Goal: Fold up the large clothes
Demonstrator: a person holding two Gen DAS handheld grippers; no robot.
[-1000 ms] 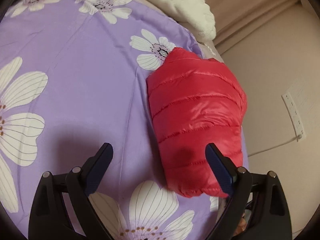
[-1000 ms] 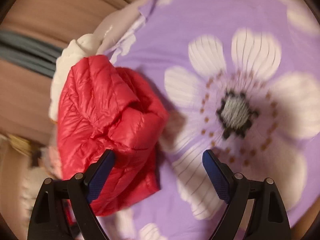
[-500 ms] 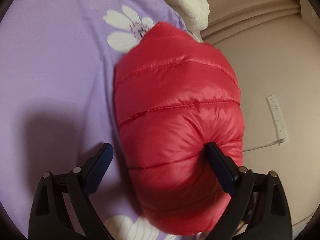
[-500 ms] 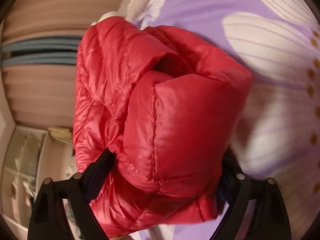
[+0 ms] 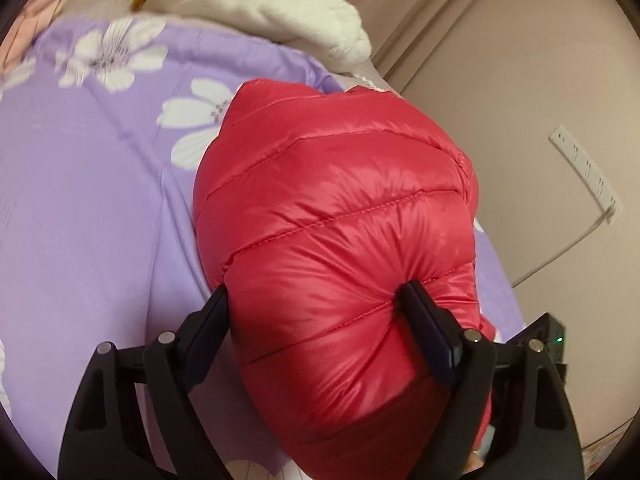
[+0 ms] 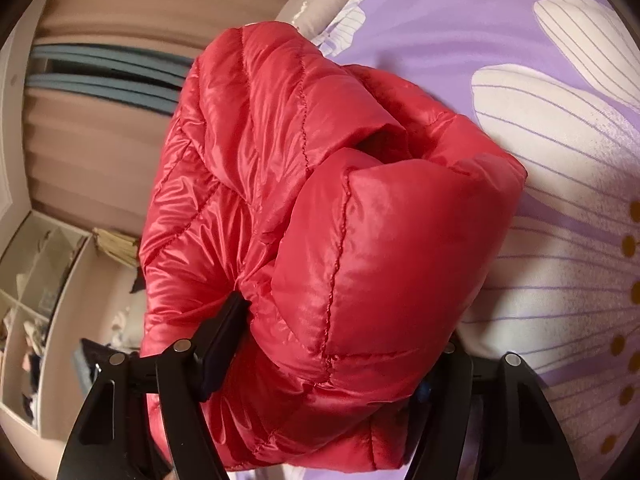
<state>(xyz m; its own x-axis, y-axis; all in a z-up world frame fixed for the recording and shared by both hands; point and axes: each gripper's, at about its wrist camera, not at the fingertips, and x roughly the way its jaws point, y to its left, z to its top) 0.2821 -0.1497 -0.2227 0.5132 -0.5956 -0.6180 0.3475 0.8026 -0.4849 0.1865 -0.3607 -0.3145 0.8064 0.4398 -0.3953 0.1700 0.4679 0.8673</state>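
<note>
A red quilted down jacket point(image 5: 340, 208), folded into a puffy bundle, lies on the purple flowered bedsheet point(image 5: 88, 208) near the bed's edge. My left gripper point(image 5: 314, 292) straddles the bundle's near end; its jaws are closing, and the right pad dents the fabric while the left pad touches the side. From the other side, the right wrist view shows the same jacket point(image 6: 320, 200) with its folded layers. My right gripper point(image 6: 344, 320) is closing on it too: the left finger presses a crease into the padding, and the right finger is mostly hidden behind the bundle.
A white fluffy blanket point(image 5: 280, 4) lies at the head of the bed. Beyond the bed's edge are a beige wall with a white power strip point(image 5: 584, 172) and cord. The right wrist view shows curtains point(image 6: 100, 80) and open shelves point(image 6: 36, 288) at the left.
Both grippers have moved in on the jacket from opposite sides. Their jaws have narrowed from wide open with nothing between them to pressing into the bundle.
</note>
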